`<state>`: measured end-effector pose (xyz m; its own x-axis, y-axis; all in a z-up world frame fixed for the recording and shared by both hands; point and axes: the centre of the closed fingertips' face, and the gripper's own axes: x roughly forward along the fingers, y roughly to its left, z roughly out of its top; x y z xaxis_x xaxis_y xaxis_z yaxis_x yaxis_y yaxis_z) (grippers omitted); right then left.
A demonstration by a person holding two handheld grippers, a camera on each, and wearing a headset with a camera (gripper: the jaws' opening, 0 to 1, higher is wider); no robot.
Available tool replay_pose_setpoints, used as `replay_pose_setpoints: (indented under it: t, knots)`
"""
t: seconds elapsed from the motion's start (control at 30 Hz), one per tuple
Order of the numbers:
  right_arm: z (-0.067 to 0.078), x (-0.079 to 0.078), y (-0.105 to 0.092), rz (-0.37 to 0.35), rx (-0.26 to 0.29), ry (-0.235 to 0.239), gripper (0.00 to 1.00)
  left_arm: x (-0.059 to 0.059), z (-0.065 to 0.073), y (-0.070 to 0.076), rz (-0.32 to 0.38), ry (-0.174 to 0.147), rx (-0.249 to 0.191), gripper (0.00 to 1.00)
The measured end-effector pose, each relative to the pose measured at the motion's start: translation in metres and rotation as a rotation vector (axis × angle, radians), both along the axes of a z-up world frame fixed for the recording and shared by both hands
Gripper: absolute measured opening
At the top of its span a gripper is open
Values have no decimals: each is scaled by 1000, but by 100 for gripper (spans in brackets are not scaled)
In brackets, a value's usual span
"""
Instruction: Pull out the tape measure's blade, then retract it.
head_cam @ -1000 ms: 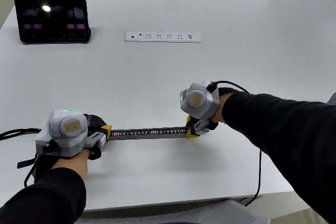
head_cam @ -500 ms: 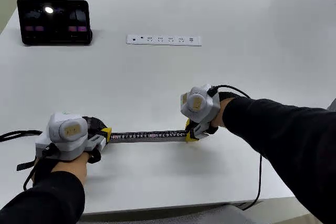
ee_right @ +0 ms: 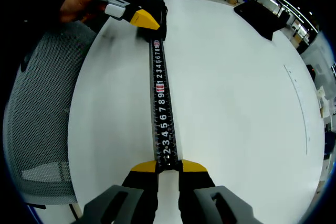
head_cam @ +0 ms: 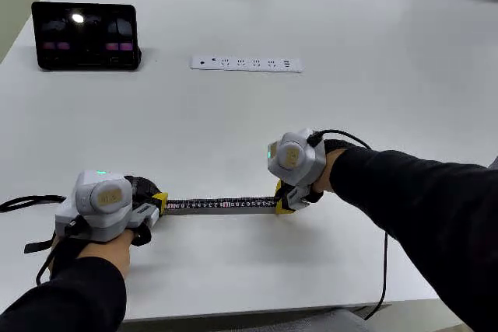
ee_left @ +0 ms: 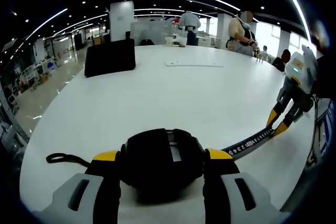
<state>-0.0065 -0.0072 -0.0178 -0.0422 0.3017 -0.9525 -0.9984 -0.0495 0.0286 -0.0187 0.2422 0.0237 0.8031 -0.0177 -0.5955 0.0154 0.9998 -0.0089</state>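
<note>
Pull-out looks mostly done: left gripper (ee_left: 163,156) clamps the tape measure case (head_cam: 140,189) at 7 o'clock on the table (head_cam: 366,52). The right gripper (ee_right: 168,167) pinches the blade (ee_right: 160,98) end, which is stretched toward 3 o'clock. Retract not yet done.

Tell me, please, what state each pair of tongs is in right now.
The left tongs: shut on the tape measure's case.
The right tongs: shut on the blade, at its tip.

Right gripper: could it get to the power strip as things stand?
Probably not yet: the right gripper is shut on the blade tip. The open table leaves the way to the power strip free.
</note>
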Motion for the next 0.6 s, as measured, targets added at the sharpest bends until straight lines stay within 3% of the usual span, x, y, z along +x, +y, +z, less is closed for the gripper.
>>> replay_pose_setpoints:
  t: [0.6]
  knots:
    - [0, 0, 5, 1, -21, -7, 11, -2, 3, -1, 0, 1, -4, 58]
